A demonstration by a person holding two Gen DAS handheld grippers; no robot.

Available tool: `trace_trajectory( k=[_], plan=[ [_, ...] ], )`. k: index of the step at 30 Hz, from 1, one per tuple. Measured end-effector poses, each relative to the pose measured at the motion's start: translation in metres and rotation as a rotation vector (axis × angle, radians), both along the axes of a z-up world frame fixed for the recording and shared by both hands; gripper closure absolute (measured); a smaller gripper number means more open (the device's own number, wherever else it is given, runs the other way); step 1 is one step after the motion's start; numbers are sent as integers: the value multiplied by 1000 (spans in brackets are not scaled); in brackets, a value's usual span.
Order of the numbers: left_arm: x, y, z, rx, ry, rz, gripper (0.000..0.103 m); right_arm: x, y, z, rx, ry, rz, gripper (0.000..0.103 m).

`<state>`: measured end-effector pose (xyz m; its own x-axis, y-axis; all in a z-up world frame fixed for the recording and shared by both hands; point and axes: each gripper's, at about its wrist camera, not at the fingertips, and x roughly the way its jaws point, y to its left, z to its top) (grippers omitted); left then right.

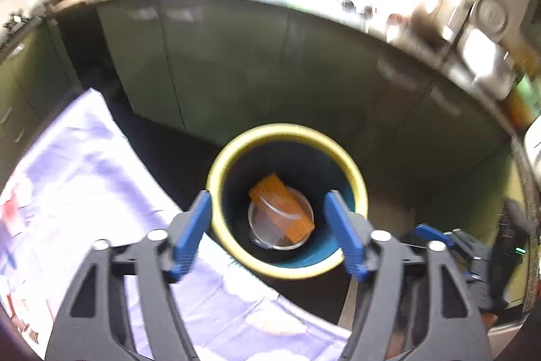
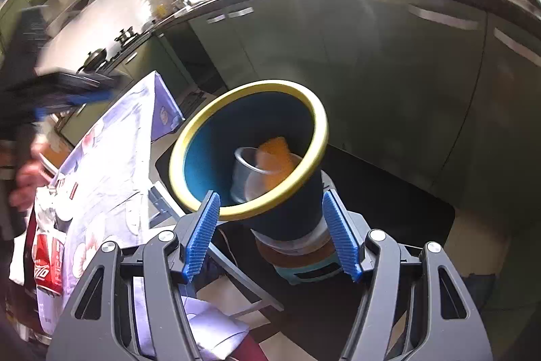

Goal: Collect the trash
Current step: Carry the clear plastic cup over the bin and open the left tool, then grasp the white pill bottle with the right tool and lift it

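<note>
A blue trash bin with a yellow rim (image 1: 216, 192) (image 2: 189, 137) stands beside the table. Inside lie an orange wrapper (image 1: 277, 195) (image 2: 275, 158) and a clear plastic cup (image 1: 270, 225) (image 2: 245, 164). My left gripper (image 1: 267, 225) is open and empty, directly above the bin's mouth. My right gripper (image 2: 270, 229) is open and empty, lower and close to the bin's side. The left gripper also shows blurred in the right wrist view (image 2: 64, 93). The right gripper shows in the left wrist view (image 1: 449, 239).
A table with a purple patterned cloth (image 1: 84, 185) (image 2: 111, 158) is left of the bin. A red soda can (image 2: 49, 263) and white crumpled paper (image 2: 209, 327) lie at the table's near end. Green kitchen cabinets (image 1: 236, 66) (image 2: 372, 73) stand behind. The bin sits on a small stool (image 2: 304, 266).
</note>
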<state>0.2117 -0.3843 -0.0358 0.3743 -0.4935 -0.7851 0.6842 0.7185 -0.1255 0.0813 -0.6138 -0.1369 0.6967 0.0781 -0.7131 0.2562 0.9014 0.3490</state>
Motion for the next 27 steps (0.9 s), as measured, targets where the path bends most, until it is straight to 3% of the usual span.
trace_trajectory(
  k=[4,7,11,14,19,24,27],
  plan=[
    [-27,82,48,-124,-109,95,10,6,26,12,-40,3,49,38],
    [-46,163,68,-173,-188,220,9,15,51,23,-73,7,96,37],
    [-63,251,71,-158,-285,382,7,32,104,44,-106,-3,209,37],
    [-73,313,63,-168,-328,484,7,48,147,61,-127,-16,300,37],
    [-68,393,40,-226,-336,612,7,93,246,82,-121,-36,591,37],
    [-52,431,12,-260,-360,711,7,135,335,72,-211,-10,886,43],
    [-45,444,0,-278,-320,731,7,148,374,55,-312,13,997,47]
  ],
)
